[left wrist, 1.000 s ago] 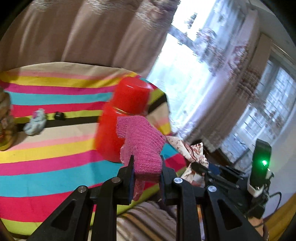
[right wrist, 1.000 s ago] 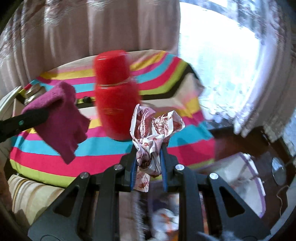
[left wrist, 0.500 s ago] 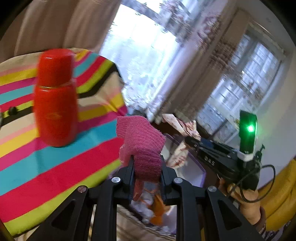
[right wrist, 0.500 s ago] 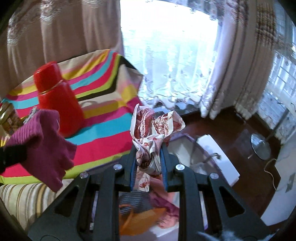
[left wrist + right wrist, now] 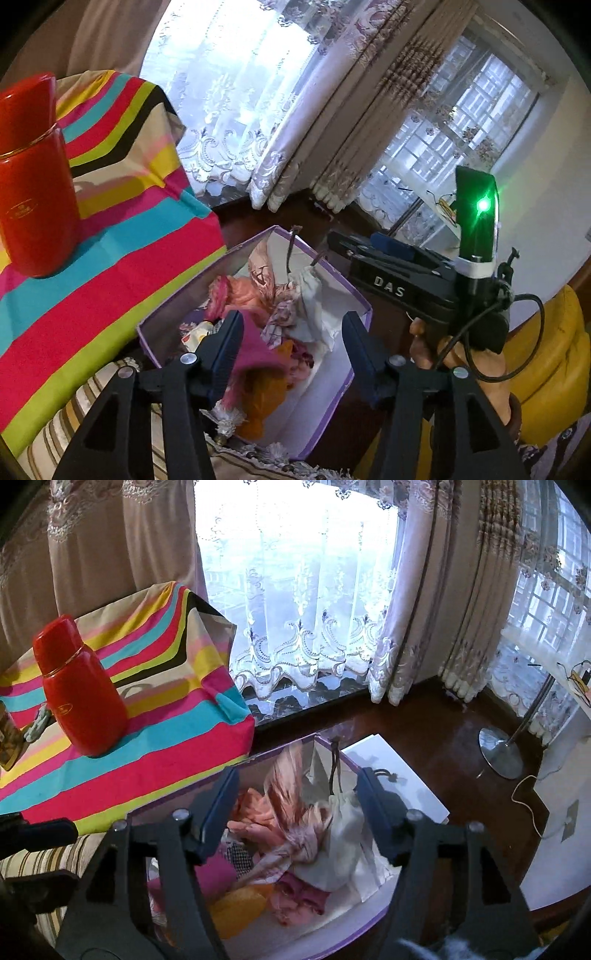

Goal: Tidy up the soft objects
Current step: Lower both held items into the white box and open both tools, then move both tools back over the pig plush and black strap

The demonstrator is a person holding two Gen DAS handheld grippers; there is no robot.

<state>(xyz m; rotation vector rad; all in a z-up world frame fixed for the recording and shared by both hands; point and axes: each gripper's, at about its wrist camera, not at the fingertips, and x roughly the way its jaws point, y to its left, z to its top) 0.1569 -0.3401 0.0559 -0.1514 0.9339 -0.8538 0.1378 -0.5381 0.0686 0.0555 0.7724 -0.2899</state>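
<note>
Lace curtains (image 5: 295,602) and heavier drapes (image 5: 454,602) cover the windows behind the work area, above a dark wooden floor (image 5: 443,723). Nearest the box (image 5: 334,275), on its left, stands a table under a striped cloth (image 5: 122,236); the cloth's corner hangs just beside the box's rim. A red flask (image 5: 79,686) stands upright on the cloth, well back from the box. The box is white inside with a purple rim, open at the top, and sits on the floor below the table edge. A flat white panel (image 5: 399,771) lies against its far right side. A lamp base (image 5: 500,751) rests on the floor well right of the box.

Inside the box lies a heap of soft items. A pink knit cloth (image 5: 251,347) lies at the near left of the heap. A pale floral cloth (image 5: 295,812) shows blurred above the centre of the heap, between the right gripper's fingers without touching them. A white drawstring bag (image 5: 343,812) sits to its right, an orange piece (image 5: 240,904) at the near edge.

Left gripper (image 5: 291,347) hangs over the box, jaws opening, pads clear of the pink cloth below. Right gripper (image 5: 297,808) hangs over the box likewise, jaws opening, nothing clamped. The hand (image 5: 454,354) bearing the right gripper shows right of the box in the left view.
</note>
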